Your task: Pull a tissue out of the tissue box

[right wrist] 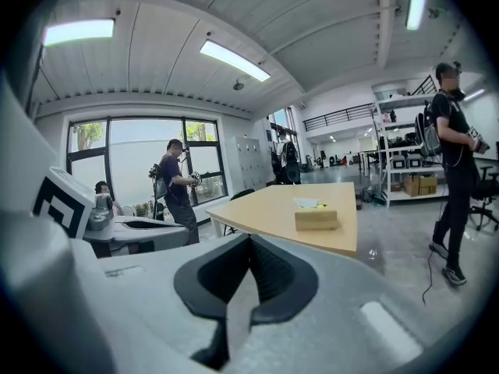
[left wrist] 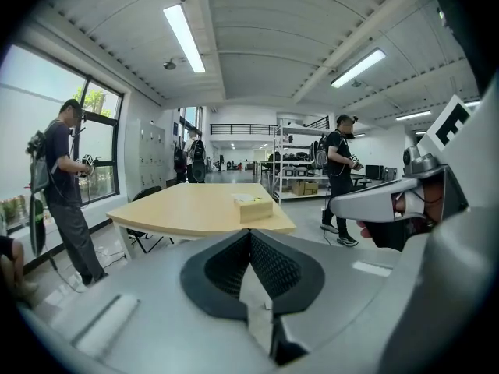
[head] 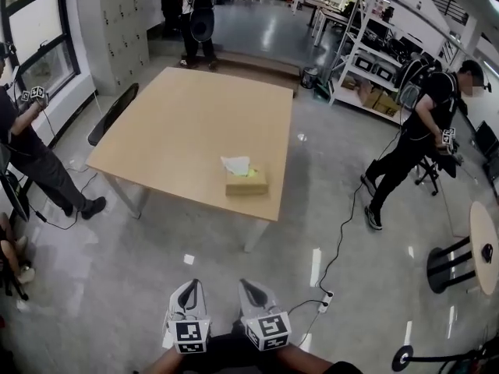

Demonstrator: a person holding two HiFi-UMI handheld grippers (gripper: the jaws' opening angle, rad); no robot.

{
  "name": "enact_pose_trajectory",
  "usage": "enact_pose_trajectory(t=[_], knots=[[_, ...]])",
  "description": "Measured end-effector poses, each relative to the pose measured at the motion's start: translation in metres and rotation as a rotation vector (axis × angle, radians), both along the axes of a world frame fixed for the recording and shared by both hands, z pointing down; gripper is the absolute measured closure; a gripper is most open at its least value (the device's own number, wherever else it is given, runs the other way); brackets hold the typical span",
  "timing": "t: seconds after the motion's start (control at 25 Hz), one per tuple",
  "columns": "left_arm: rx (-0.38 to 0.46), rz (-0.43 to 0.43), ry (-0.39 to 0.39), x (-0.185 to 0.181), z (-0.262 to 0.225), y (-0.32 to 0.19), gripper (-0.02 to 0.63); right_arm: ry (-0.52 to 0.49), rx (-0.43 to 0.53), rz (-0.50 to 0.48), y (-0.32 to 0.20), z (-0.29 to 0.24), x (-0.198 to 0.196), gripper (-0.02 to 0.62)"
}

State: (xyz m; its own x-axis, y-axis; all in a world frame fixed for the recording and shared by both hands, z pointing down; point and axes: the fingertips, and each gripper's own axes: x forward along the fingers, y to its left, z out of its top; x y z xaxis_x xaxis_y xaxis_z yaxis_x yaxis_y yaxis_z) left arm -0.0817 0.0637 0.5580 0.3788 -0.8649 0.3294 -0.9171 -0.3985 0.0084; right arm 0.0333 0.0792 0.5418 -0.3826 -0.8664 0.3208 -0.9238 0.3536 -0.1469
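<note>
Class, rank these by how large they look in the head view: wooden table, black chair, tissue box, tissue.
Largest to smallest:
1. wooden table
2. black chair
3. tissue box
4. tissue, only slightly smaller than the box

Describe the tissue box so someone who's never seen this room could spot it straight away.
Find the light wooden table in the middle of the grey floor. Near its closest corner sits the tissue box, a small tan carton. It's the only thing on the tabletop, with a white tissue sticking up.
</note>
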Motion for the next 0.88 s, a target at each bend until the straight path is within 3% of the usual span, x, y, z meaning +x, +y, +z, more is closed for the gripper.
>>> enact_pose_trajectory(t=[0.36,0.64,0.88], knots=[[0.031,-0.034,-0.006,0.074,-0.019,-0.062,0.588,-0.009,0.035,-0.058,-0.072,-0.009,0.069,0.603],[0.023,-0.099,-0.004,0.089,-0.044,-0.088,0.588,-0.018,0.041,-0.075,-0.108,-0.018,0.098,0.603],[0.035,-0.110,-0.022,0.087,-0.029,-0.110,0.588,-0.032,-0.004,-0.087,-0.124,-0.007,0.101,0.603]])
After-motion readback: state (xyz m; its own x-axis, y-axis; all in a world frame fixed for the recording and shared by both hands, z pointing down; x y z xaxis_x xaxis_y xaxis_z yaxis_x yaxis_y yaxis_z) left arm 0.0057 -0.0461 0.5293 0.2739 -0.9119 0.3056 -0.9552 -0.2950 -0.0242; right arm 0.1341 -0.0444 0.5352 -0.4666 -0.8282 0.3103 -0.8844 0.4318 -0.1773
